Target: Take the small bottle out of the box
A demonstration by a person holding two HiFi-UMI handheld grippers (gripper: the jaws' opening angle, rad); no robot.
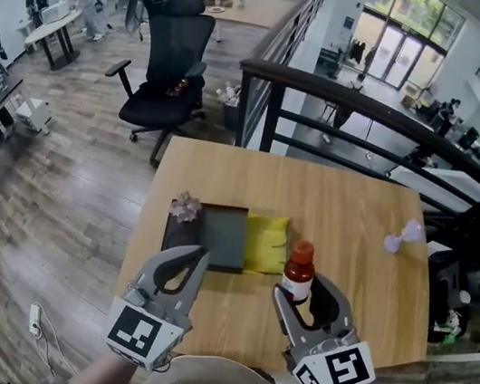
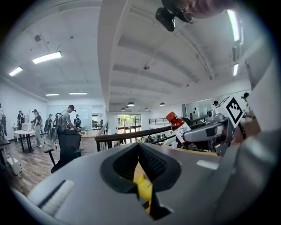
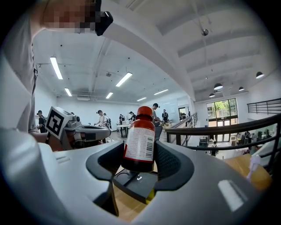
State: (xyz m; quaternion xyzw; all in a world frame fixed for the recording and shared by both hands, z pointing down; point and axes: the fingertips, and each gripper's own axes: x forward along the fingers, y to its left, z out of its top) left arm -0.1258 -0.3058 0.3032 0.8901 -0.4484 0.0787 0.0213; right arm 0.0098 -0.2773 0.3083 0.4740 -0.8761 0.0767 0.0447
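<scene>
Right gripper (image 1: pixel 301 291): closed on the bottle (image 1: pixel 299 269). 2 jaws clamp the lower body on the label, and the red cap stands above them.
Left gripper (image 1: pixel 198 256): jaws together with nothing between them. I hold it over the near edge of the box (image 1: pixel 222 239).
Bottle position: upright, near the front edge of the table (image 1: pixel 355 216), right of centre. It is outside the box and beside the yellow cloth (image 1: pixel 266 242).
Box position: left of centre on the tabletop. The yellow cloth lies against its right side.
Contact with tabletop: in the right gripper view the bottle base appears raised, but I cannot confirm this.
Step in hand: I judge that the bottle is already clear of the box and the carry is in progress.
Next move: place the bottle on bare wood to the right, well apart from the cloth. Keep it vertical, seat the base flat, then open the jaws.
Risk: the bottle is tall and narrow, so it may tip if released while tilted.
</scene>
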